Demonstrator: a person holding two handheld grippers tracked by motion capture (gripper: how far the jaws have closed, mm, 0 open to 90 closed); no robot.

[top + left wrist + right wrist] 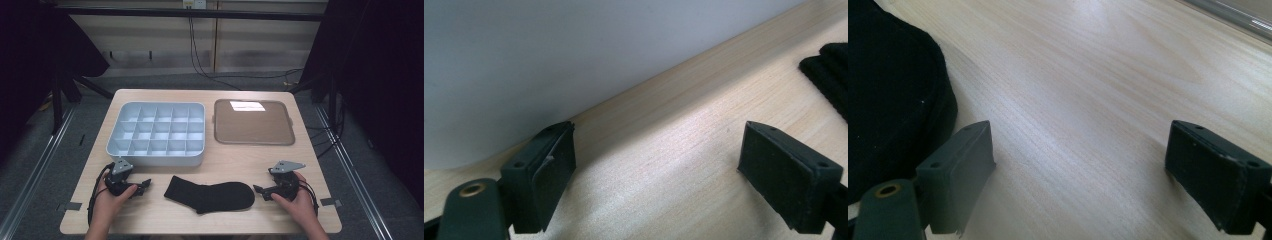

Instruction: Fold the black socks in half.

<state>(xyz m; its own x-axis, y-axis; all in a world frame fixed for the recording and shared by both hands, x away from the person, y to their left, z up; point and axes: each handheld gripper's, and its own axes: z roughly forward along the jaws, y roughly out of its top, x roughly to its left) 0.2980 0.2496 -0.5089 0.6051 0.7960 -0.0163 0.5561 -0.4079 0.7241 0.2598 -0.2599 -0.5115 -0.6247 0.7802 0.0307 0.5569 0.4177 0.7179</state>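
A black sock (210, 195) lies flat near the table's front edge, cuff to the left and toe to the right. My left gripper (145, 185) rests on the table just left of the cuff, jaws wide apart with only bare wood between them (659, 170); the sock's cuff (829, 75) shows at the right edge of the left gripper view. My right gripper (258, 190) lies just right of the toe, also open over bare wood (1080, 172), with the sock's toe (893, 100) at the left of the right gripper view.
A pale blue divided organizer tray (156, 134) stands behind the sock at the left; its wall (549, 60) rises close in front of the left gripper. A brown flat tray (252, 122) sits at the back right. The wooden table (225, 162) lies between them.
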